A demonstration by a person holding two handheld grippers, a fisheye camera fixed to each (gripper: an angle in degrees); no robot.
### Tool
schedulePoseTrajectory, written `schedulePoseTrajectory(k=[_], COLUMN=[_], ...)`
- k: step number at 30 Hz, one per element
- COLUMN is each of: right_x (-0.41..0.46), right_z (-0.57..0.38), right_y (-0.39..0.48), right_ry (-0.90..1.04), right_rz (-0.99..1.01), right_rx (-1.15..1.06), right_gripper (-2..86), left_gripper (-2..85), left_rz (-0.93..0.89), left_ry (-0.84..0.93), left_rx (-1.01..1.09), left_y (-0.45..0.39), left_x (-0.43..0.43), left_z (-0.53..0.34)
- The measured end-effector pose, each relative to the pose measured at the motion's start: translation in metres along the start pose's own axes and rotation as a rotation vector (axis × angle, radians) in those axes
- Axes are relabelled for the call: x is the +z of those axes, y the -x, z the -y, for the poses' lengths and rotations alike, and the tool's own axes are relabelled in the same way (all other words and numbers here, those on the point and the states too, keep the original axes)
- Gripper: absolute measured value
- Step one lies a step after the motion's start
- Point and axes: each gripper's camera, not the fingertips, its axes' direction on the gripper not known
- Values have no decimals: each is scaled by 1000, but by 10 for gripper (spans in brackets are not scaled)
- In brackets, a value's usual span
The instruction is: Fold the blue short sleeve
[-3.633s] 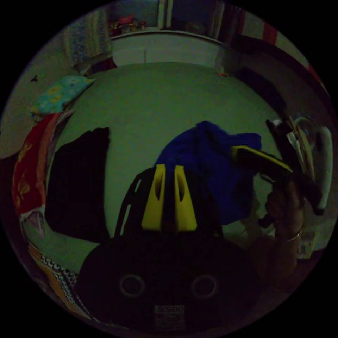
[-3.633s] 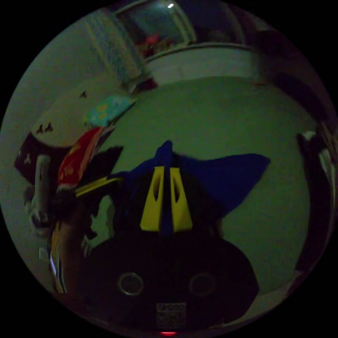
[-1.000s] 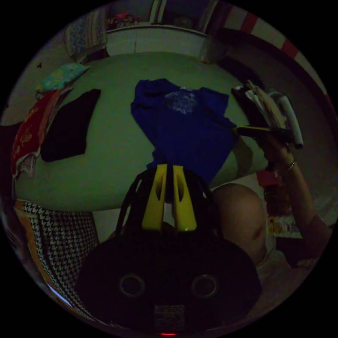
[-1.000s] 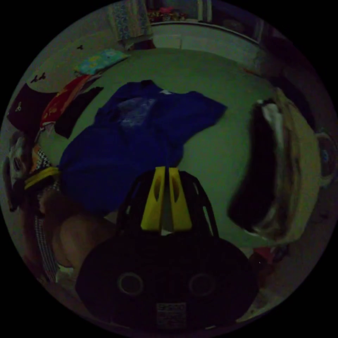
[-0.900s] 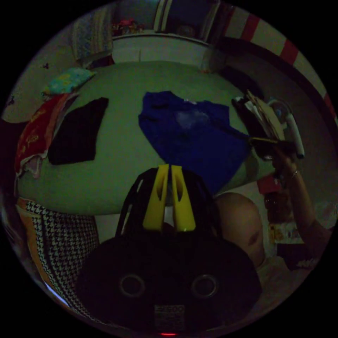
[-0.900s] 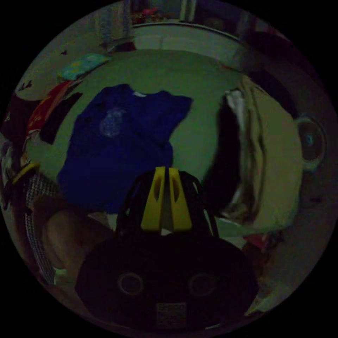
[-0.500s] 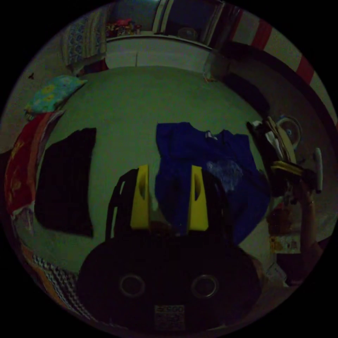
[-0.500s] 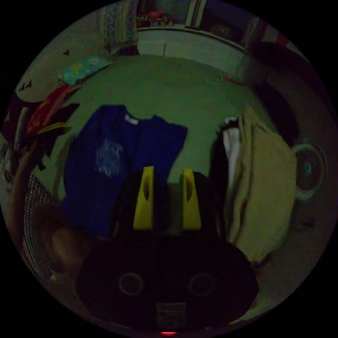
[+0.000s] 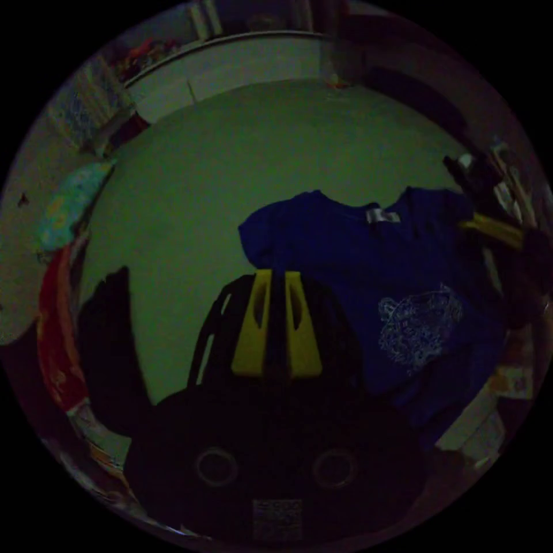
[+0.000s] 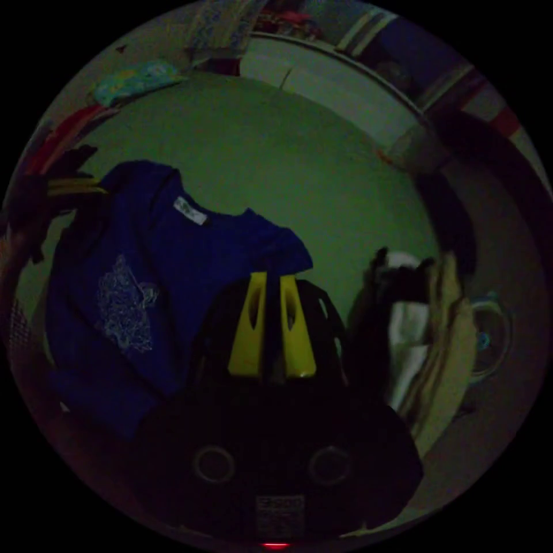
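Blue shirt (image 9: 374,276): spread print-up on green bed (image 9: 219,173), hem over the near edge. Left gripper (image 9: 276,276): jaws nearly together at one sleeve; grip on cloth unclear. Right gripper (image 10: 271,282): same, other sleeve. Left: dark garment (image 9: 106,340), red cloth (image 9: 55,334). Right: clothes pile (image 10: 426,328), fan (image 10: 489,340). Dim room.

blue shirt (image 9: 368,271), pale printed motif (image 9: 419,318)
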Motion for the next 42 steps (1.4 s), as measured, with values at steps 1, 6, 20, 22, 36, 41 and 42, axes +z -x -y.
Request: schedulePoseTrajectory(k=[1,6,20,22,36,41,42], right_x=[-6,-46,-84,-93,-124,-135,-142], right_z=[8,90,-154,-192,-307,-318,-320], right_y=[-6,-54,7,12,46,45,39], right_ry=[-11,-114,-8,2,-35,-25,-34], right_rz=[0,13,391,435,313,264,276], right_rx=[20,211,11,31,182,93,101], right_gripper=[1,10,136,142,61,-10,-11], left_gripper=[54,55,91,102,123,45,43], left_rz=[6,124,-54,-120,-213,-211,-210], left_ry=[-27,-186,-66,-45,24,36,38], left_rx=[1,-70,-91,-62,-258,-273,-275], left_y=[6,45,40,23,-18,-11,-9], left_x=[-10,-58,-29,-29,0,-7,-9], left_z=[5,53,-76,-109,-225,-240,-242])
